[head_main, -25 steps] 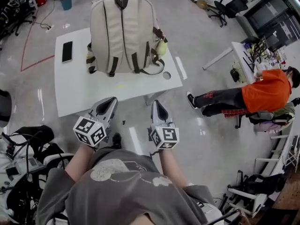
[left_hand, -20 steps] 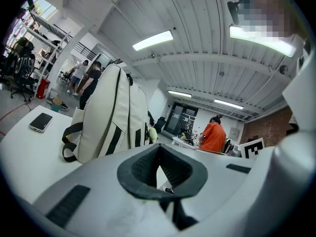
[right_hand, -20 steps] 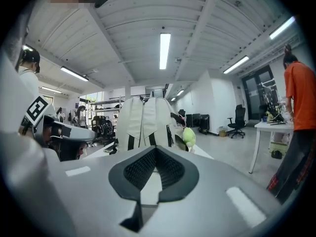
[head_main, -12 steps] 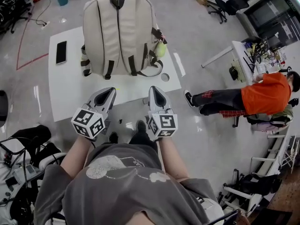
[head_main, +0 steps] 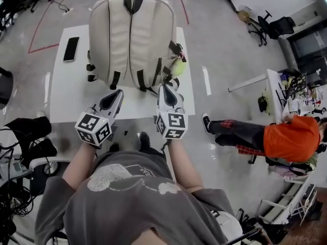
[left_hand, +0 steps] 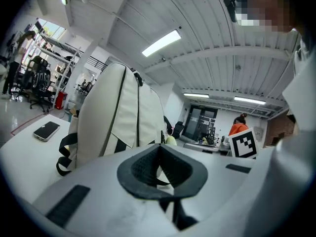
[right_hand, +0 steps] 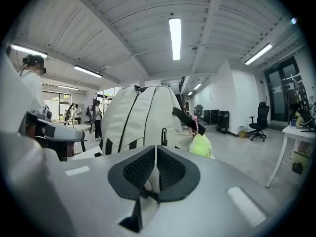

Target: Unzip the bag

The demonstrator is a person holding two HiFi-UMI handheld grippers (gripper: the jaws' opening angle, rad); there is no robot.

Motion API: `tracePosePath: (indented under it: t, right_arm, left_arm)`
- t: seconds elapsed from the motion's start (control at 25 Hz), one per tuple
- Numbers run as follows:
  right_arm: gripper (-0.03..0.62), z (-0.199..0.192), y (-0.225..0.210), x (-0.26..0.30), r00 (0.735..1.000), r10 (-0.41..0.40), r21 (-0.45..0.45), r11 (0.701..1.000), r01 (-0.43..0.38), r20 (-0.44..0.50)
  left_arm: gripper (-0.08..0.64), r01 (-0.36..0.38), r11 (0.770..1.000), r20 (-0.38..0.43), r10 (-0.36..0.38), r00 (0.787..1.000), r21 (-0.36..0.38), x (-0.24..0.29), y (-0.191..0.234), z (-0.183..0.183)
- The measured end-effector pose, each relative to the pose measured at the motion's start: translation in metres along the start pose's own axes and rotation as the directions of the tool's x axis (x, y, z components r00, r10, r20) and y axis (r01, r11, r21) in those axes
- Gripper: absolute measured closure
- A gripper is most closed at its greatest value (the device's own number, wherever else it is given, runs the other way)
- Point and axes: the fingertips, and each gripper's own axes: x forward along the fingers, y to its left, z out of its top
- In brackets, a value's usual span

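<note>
A beige backpack (head_main: 130, 40) with dark straps stands upright on the white table (head_main: 76, 98), its back panel and shoulder straps facing me. A yellow-green charm (head_main: 177, 67) hangs at its right side. My left gripper (head_main: 116, 95) is shut and empty over the table's near edge, just short of the bag's lower left. My right gripper (head_main: 165, 89) is shut and empty too, close to the bag's lower right strap ends. The left gripper view has the backpack (left_hand: 118, 117) ahead of the gripper (left_hand: 159, 149). The right gripper view shows the backpack (right_hand: 143, 117), a dark zipper pull (right_hand: 163, 136) and the charm (right_hand: 200, 144) beyond the gripper (right_hand: 156, 152).
A black phone (head_main: 71, 48) lies on the table's left part. A person in an orange top (head_main: 286, 137) sits to the right by a cluttered desk (head_main: 288, 88). Office chairs (head_main: 271, 24) stand at the far right. Bags and cables (head_main: 20, 137) lie on the floor at my left.
I have stepped closer to the table. Both grippers moved forward from over the floor to the table's near edge, right beside the bag's base. Both stayed shut.
</note>
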Motion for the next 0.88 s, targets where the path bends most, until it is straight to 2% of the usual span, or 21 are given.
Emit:
tracePosePath:
  t: [0.12, 0.24, 0.44, 0.56, 0.64, 0.88]
  right_arm:
    - [0.567, 0.001, -0.015, 0.023, 1.000, 0.022, 0.004, 1.000, -0.022, -0.012]
    - [0.534, -0.005, -0.019, 0.048, 0.995, 0.076, 0.008, 0.997, -0.076, -0.056]
    - [0.486, -0.014, -0.023, 0.079, 0.986, 0.119, -0.004, 0.993, -0.120, -0.113]
    - [0.500, -0.019, -0.026, 0.087, 0.982, 0.116, -0.024, 0.992, -0.121, -0.150]
    - [0.554, -0.020, -0.029, 0.087, 0.982, 0.114, -0.032, 0.992, -0.120, -0.150]
    - [0.555, -0.023, -0.020, 0.081, 0.981, 0.151, -0.052, 0.986, -0.158, -0.122]
  left_arm:
    - [0.554, -0.049, 0.999, 0.008, 0.049, 0.999, 0.006, 0.017, 0.001, 0.003]
    - [0.554, -0.093, 0.996, 0.018, 0.093, 0.996, -0.003, 0.032, 0.001, 0.005]
    - [0.554, -0.128, 0.992, 0.023, 0.128, 0.992, 0.006, 0.051, -0.006, 0.008]
    - [0.554, -0.144, 0.990, 0.017, 0.144, 0.989, 0.002, 0.057, -0.010, 0.005]
    - [0.554, -0.155, 0.988, 0.010, 0.155, 0.988, -0.004, 0.060, -0.010, 0.003]
    - [0.554, -0.186, 0.982, 0.005, 0.187, 0.982, -0.022, 0.063, -0.005, -0.004]
